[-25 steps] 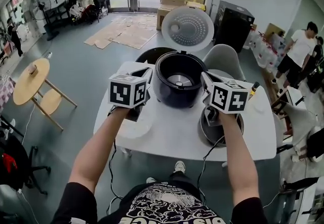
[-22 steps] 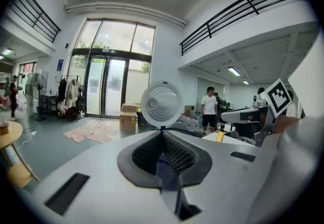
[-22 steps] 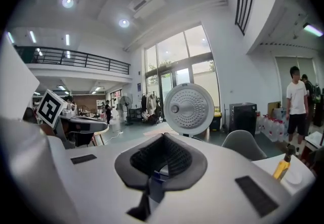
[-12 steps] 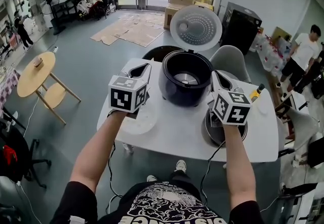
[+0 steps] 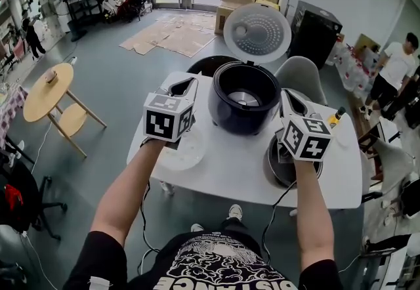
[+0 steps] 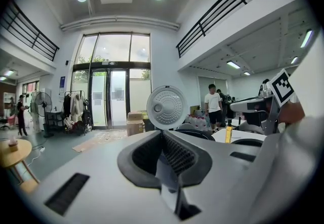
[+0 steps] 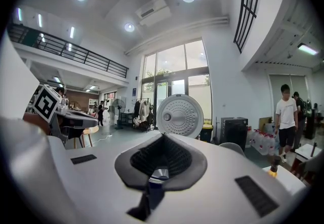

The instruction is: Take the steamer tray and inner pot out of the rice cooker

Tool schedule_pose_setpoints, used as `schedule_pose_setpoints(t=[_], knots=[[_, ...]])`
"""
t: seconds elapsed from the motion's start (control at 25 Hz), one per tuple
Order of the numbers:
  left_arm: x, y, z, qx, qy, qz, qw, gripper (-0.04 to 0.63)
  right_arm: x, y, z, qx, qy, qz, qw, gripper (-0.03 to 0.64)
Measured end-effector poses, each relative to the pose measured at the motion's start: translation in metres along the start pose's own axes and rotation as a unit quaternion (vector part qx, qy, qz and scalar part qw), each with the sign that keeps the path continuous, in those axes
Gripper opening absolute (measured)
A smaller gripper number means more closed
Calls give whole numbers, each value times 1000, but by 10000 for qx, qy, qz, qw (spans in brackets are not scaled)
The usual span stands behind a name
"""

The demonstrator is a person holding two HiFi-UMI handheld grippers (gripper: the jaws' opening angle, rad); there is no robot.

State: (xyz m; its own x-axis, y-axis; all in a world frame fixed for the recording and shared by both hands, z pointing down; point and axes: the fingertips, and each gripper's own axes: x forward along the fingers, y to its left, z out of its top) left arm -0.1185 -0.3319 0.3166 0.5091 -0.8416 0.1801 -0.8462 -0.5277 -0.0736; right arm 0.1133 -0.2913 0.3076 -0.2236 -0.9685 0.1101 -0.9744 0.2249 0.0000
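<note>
The black rice cooker [image 5: 244, 106] stands open at the back middle of the white table [image 5: 230, 174], its round lid [image 5: 257, 33] upright. Its well shows only the bare heating plate [image 5: 244, 98]. A white steamer tray [image 5: 185, 153] lies on the table left of the cooker, below my left gripper [image 5: 186, 88]. The dark inner pot [image 5: 283, 165] rests on the table to the right, partly hidden under my right gripper [image 5: 287, 100]. Both grippers hover on either side of the cooker, shut and empty. The lid [image 6: 166, 108] shows beyond the left gripper [image 6: 164, 134], and the lid [image 7: 179, 115] beyond the right gripper [image 7: 163, 138].
A yellow-capped bottle [image 5: 333, 118] stands at the table's right back. Grey chairs [image 5: 298, 75] sit behind the table, and a cable [image 5: 270, 216] hangs off its front edge. A round wooden table [image 5: 47, 92] is at the left, and a person [image 5: 397, 59] stands at the right.
Both grippers have drawn a little back from the cooker's rim and risen slightly, rolling a bit. They stay shut and empty.
</note>
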Motion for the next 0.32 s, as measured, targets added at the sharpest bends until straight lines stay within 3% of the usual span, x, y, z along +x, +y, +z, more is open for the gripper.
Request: schedule_pose_setpoints(t=[0.32], knots=[[1,4,1,-16,-23,21,10000,17,3,2,1,-54,-88,-5,9999,12]])
